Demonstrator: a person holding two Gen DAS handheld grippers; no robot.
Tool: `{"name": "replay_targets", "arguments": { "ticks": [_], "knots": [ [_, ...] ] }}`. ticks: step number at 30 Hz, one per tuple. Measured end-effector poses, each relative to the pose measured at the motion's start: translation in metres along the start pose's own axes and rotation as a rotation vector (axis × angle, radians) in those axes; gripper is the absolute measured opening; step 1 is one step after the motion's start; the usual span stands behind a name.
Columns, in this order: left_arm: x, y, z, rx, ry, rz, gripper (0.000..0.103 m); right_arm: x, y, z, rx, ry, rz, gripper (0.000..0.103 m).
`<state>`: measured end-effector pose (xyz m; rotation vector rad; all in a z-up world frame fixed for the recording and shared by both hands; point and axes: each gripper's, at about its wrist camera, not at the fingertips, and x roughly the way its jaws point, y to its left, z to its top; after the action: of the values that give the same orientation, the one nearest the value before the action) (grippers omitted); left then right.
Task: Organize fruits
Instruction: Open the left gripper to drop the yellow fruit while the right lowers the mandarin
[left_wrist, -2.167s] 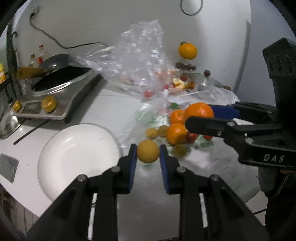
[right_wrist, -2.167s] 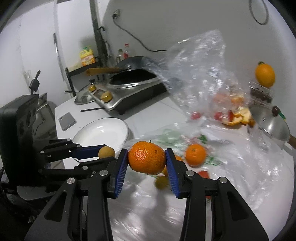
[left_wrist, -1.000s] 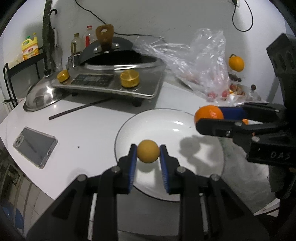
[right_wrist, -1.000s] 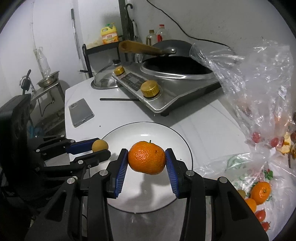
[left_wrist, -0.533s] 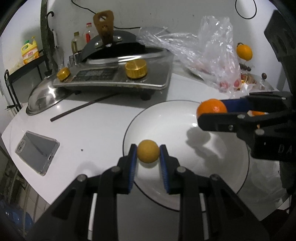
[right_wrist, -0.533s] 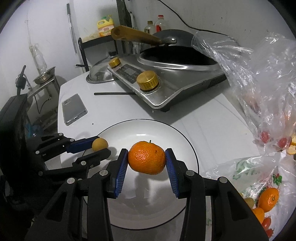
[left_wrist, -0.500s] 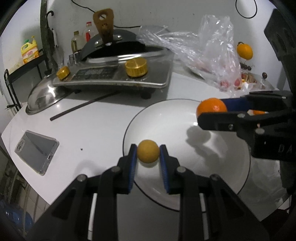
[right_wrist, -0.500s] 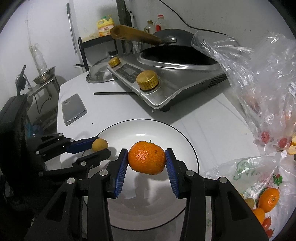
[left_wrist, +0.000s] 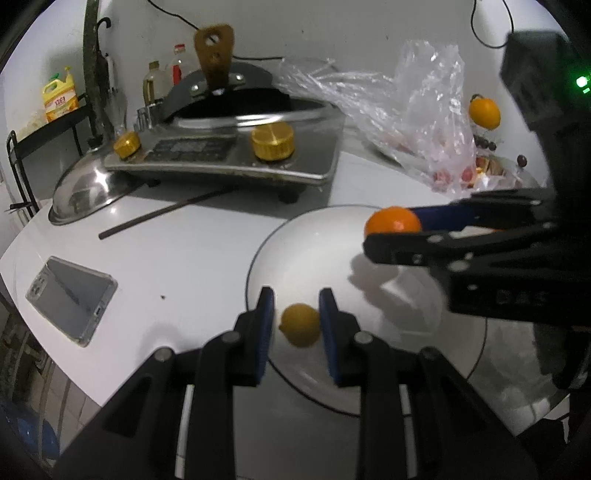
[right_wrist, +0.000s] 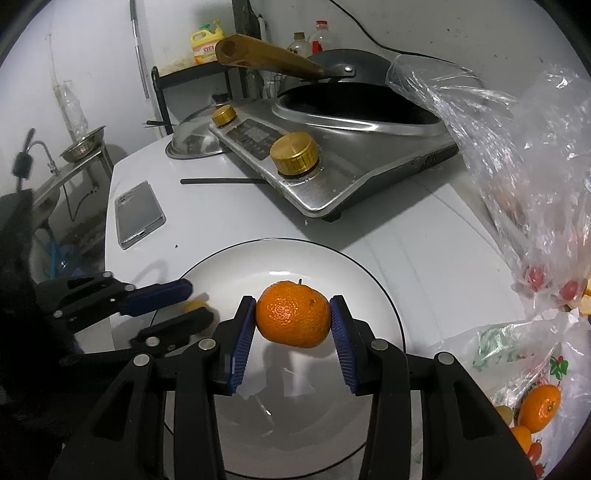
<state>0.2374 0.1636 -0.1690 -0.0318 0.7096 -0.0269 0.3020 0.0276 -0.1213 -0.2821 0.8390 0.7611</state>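
Observation:
My left gripper (left_wrist: 296, 325) is open over the near left part of a white plate (left_wrist: 332, 243); a small yellow fruit (left_wrist: 300, 324) sits loose between its blue pads, blurred. My right gripper (right_wrist: 293, 325) is shut on an orange mandarin (right_wrist: 293, 314) and holds it above the middle of the plate (right_wrist: 369, 273). In the right wrist view the left gripper (right_wrist: 188, 301) reaches over the plate's left rim with the yellow fruit (right_wrist: 195, 305). In the left wrist view the mandarin (left_wrist: 392, 224) shows above the plate's far right.
A steel induction cooker (right_wrist: 332, 162) with a black wok stands behind the plate. A phone (right_wrist: 138, 214) and a black chopstick (right_wrist: 221, 181) lie at the left. A clear plastic bag (right_wrist: 535, 166) with more fruit (right_wrist: 539, 408) lies at the right.
My left gripper has opened and the yellow fruit has dropped from its pads toward the plate. My right gripper still holds the mandarin over the plate, a little lower and closer.

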Motion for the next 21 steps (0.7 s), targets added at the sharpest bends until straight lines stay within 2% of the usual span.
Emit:
{"name": "replay_targets", "arguments": {
  "ticks": [7,21],
  "knots": [
    [-0.013,0.019,-0.003,-0.037,-0.031,0.025,0.026,0.011,0.007,0.009,0.004,0.012,-0.001,0.043],
    [-0.010,0.052,-0.016,-0.106,-0.032,0.031,0.027,0.046,0.032,0.026,-0.011,0.073,-0.020,0.043]
  ]
}}
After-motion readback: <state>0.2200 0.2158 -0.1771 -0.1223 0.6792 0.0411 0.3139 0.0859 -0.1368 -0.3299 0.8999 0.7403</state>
